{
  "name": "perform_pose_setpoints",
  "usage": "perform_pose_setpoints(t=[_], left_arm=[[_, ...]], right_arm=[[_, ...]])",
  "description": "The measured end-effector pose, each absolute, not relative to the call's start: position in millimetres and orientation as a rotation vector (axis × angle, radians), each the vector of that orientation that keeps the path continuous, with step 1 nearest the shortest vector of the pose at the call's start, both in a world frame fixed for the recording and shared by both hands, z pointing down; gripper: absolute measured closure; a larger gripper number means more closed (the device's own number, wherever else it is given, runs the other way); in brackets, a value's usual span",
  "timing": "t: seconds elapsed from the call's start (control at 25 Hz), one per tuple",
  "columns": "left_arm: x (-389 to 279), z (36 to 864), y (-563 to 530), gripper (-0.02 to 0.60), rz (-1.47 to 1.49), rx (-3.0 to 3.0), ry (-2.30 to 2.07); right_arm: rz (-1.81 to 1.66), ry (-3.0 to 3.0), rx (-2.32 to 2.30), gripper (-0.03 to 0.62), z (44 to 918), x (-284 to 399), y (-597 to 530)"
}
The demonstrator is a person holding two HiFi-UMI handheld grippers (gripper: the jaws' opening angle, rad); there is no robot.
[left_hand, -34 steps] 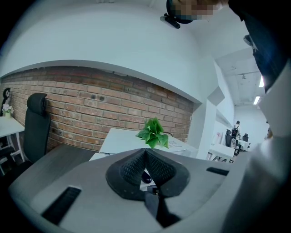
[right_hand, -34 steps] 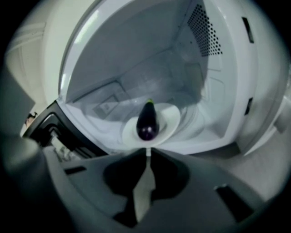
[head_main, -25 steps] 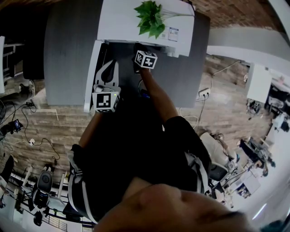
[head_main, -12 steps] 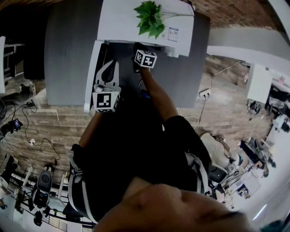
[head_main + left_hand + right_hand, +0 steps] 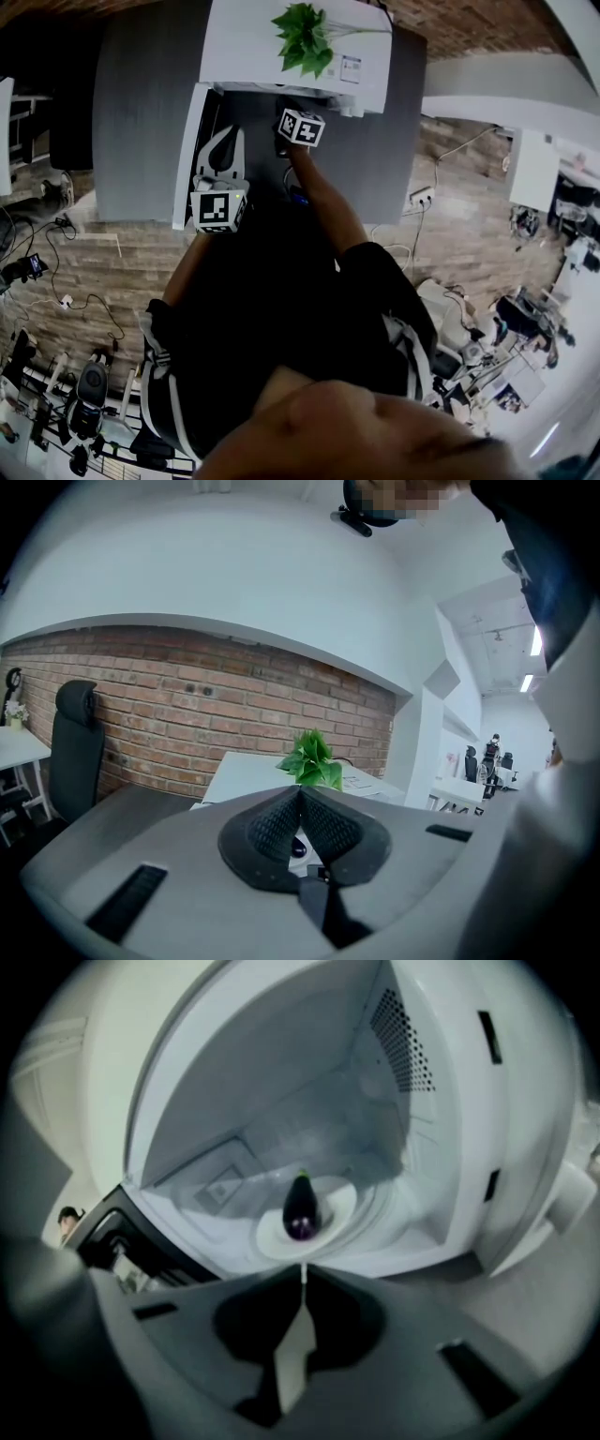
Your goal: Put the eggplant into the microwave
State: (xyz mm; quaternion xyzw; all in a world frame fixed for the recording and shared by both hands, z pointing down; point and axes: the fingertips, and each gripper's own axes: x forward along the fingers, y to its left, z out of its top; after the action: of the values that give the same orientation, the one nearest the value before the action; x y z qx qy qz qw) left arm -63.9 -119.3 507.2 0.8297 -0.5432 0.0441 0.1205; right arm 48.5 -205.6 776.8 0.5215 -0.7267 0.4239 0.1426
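Two grippers were at the microwave (image 5: 248, 47), which stood on a grey desk (image 5: 141, 122) with its door (image 5: 187, 155) swung wide to the left. The eggplant (image 5: 300, 1211) lay inside the microwave on the round white plate (image 5: 345, 1202), its stem end toward the back wall and its dark rounded end toward the opening.

The right gripper (image 5: 302, 1274) was just outside the microwave's mouth, pointing straight in at the eggplant. Its jaws were clenched tip to tip and held nothing, and they stood apart from the eggplant. The microwave's front sill lay between the jaws and the plate. A patch of vent holes (image 5: 403, 1040) showed on the microwave's right inner wall.

The left gripper (image 5: 300, 794) was farther out from the microwave, near the free end of the door. Its jaws were also pressed together and empty. It was angled up past the microwave's top, where a green plant (image 5: 314, 758) sat near the front edge. A brick wall (image 5: 187, 714) ran behind the microwave, and a black chair (image 5: 75, 747) stood well to its left.
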Motion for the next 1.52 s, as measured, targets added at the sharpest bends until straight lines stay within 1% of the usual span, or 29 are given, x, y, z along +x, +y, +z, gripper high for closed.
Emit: perform_pose_setpoints(t=[0.68,1.12,1.52], left_arm=[[-62.6,491.5,-88.1,0.545,0.085,2.452,-1.595],[-58.1,488.1,-76.2,0.545,0.084,2.478,-1.586],[-54.6,489.9,-74.1,0.545,0.091,2.49,-1.581]], right_arm=[[1.184,-2.202,1.573,0.559,702.9,62.7,-158.3],[1.068,-2.287,1.634,0.559,640.5,80.6,-118.0],[0.95,-2.386,1.625,0.559,588.2,79.4,-95.2]])
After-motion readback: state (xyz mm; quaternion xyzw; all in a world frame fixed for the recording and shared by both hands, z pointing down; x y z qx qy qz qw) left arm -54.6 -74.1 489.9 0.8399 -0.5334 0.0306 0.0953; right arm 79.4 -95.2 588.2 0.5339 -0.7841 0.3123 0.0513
